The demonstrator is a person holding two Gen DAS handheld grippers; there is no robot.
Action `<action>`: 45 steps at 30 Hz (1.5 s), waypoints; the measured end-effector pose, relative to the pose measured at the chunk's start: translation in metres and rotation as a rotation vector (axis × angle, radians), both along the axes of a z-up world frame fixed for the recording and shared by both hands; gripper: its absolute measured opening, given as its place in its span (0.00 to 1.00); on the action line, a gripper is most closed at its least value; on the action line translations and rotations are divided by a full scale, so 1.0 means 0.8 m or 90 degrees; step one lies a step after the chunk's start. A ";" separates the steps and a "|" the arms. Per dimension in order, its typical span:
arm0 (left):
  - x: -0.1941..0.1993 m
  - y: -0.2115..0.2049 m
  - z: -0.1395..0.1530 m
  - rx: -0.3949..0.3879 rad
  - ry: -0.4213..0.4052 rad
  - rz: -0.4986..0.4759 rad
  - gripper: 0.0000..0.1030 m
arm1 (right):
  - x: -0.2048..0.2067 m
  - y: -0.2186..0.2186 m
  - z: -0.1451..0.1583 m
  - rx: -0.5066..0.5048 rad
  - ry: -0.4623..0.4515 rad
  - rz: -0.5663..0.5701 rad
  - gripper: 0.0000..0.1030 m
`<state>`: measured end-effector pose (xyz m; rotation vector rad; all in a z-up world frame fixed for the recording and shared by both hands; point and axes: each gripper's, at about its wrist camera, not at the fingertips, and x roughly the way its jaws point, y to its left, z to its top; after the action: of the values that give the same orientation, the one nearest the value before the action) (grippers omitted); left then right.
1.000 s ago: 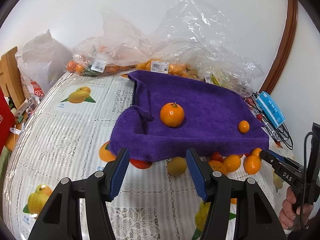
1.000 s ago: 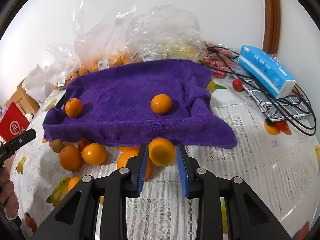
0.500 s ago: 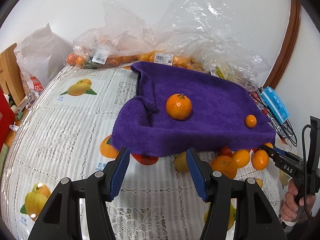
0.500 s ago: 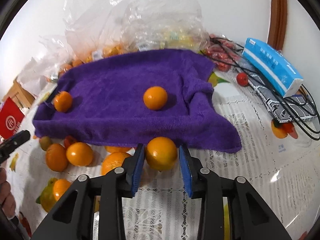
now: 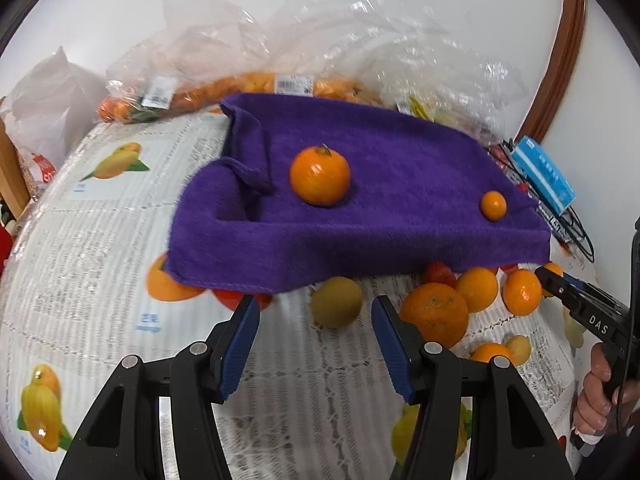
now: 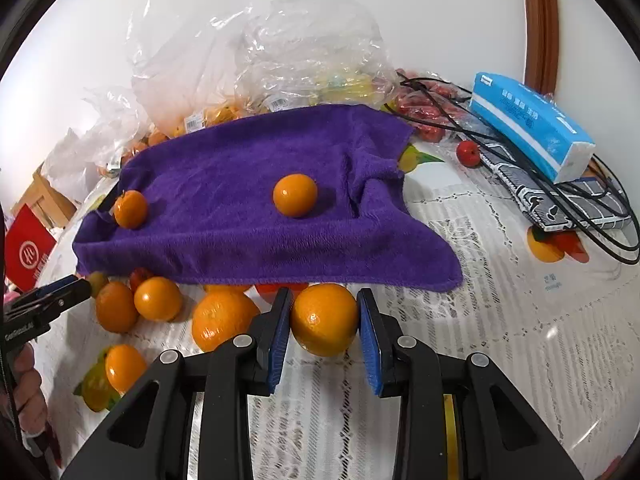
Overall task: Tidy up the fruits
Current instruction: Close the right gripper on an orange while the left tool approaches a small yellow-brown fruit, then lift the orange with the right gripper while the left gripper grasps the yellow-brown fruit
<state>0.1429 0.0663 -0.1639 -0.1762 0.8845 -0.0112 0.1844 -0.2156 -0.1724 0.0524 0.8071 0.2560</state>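
A purple towel (image 5: 400, 184) (image 6: 248, 184) lies on the table with two oranges on it, a larger one (image 5: 320, 175) (image 6: 130, 209) and a smaller one (image 5: 493, 205) (image 6: 295, 195). Several loose oranges (image 5: 434, 314) (image 6: 158, 298) and a yellow-green fruit (image 5: 337, 301) lie along its near edge. My left gripper (image 5: 316, 340) is open and empty, just short of the yellow-green fruit. My right gripper (image 6: 324, 332) is shut on an orange (image 6: 324, 319) near the towel's edge.
Clear plastic bags of fruit (image 5: 248, 88) (image 6: 248, 60) stand behind the towel by the wall. A blue tissue pack (image 6: 528, 124), black cables (image 6: 580, 208) and small red fruits (image 6: 468, 153) lie at the right. A red box (image 6: 28, 252) is at the left edge.
My left gripper has moved forward and right toward the yellow-green fruit, still open. My right gripper holds its orange and has shifted slightly toward the towel.
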 end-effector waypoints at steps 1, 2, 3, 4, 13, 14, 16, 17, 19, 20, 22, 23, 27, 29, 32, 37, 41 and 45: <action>0.002 -0.003 -0.003 0.000 0.004 -0.004 0.48 | -0.001 0.001 -0.002 -0.003 0.000 0.002 0.32; 0.003 -0.005 -0.005 0.002 0.005 -0.005 0.43 | -0.001 0.002 -0.006 -0.007 0.003 0.004 0.32; 0.003 -0.008 -0.005 0.011 -0.001 -0.004 0.43 | -0.001 0.003 -0.007 -0.011 0.005 0.006 0.32; 0.004 -0.010 -0.006 0.021 -0.004 -0.003 0.38 | -0.003 0.004 -0.006 -0.013 0.001 0.006 0.32; 0.008 -0.013 -0.008 0.024 -0.011 -0.016 0.29 | -0.002 0.007 -0.009 -0.008 0.008 0.015 0.32; 0.008 -0.013 -0.008 0.022 -0.011 -0.016 0.29 | -0.001 0.005 -0.010 -0.005 0.012 0.014 0.32; 0.007 -0.012 -0.008 0.019 -0.011 -0.016 0.29 | 0.001 0.000 -0.011 0.012 0.020 0.012 0.32; 0.007 -0.012 -0.009 0.019 -0.011 -0.016 0.29 | 0.002 -0.002 -0.011 0.018 0.020 0.011 0.32; 0.007 -0.013 -0.009 0.026 -0.010 -0.008 0.27 | 0.003 -0.006 -0.011 0.028 0.021 0.003 0.32; 0.006 -0.014 -0.009 0.030 -0.011 -0.007 0.27 | 0.002 -0.006 -0.011 0.029 0.020 0.001 0.32; 0.004 -0.014 -0.008 0.031 -0.013 -0.006 0.27 | -0.001 -0.003 -0.009 0.018 0.011 0.003 0.32; 0.003 -0.012 -0.007 0.024 -0.016 -0.004 0.27 | -0.002 0.000 -0.007 0.011 0.006 0.010 0.32; -0.004 -0.006 -0.002 -0.007 -0.033 -0.003 0.27 | -0.008 0.006 -0.003 0.005 -0.008 0.027 0.32; -0.006 -0.009 0.001 -0.001 -0.045 -0.006 0.27 | -0.009 0.004 -0.001 0.013 -0.015 0.029 0.32; -0.011 -0.015 0.009 0.002 -0.065 -0.017 0.27 | -0.010 0.001 0.000 0.023 -0.020 0.028 0.32; -0.018 -0.018 0.020 0.007 -0.088 -0.025 0.27 | -0.018 -0.003 0.007 0.028 -0.044 0.018 0.32; -0.016 -0.015 0.031 -0.002 -0.079 -0.013 0.27 | -0.026 -0.002 0.011 0.002 -0.056 -0.002 0.32; -0.016 -0.017 0.055 0.003 -0.102 -0.018 0.27 | -0.036 0.004 0.025 -0.010 -0.064 0.010 0.32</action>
<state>0.1300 0.0529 -0.1197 -0.1562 0.7274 -0.0489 0.1556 -0.2121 -0.1521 0.0187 0.7095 0.2649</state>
